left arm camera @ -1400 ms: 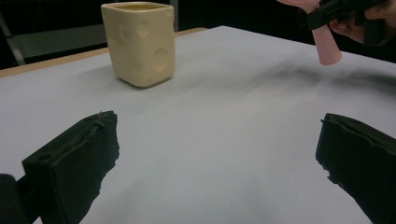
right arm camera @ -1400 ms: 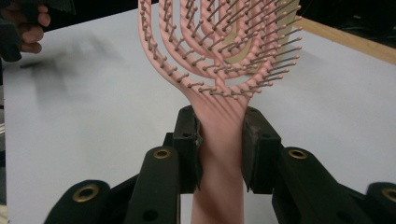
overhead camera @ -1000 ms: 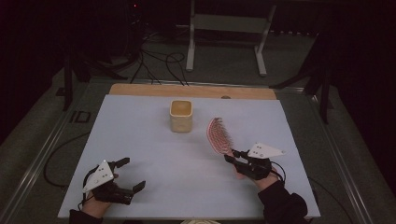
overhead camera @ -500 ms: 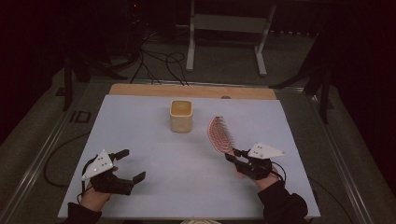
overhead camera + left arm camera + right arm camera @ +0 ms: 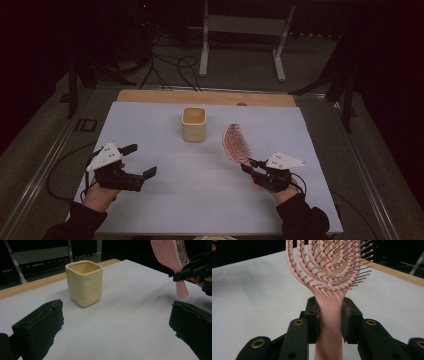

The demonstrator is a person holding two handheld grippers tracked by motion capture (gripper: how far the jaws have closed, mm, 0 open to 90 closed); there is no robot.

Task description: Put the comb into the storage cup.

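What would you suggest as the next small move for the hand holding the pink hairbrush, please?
Probably carry the pink hairbrush toward the cream square cup. The right gripper clamps its handle, bristle head raised off the table; the cup stands upright, open, apart to the brush's left. The left gripper is open.

High view looks down over the table (image 5: 150,210) from the person's side. Both gripper views sit low and close; the left gripper view and the high view share the cup (image 5: 84,282).

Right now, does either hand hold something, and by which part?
The right tongs grip the pink plastic hairbrush by its handle; the left tongs are open and hold nothing.
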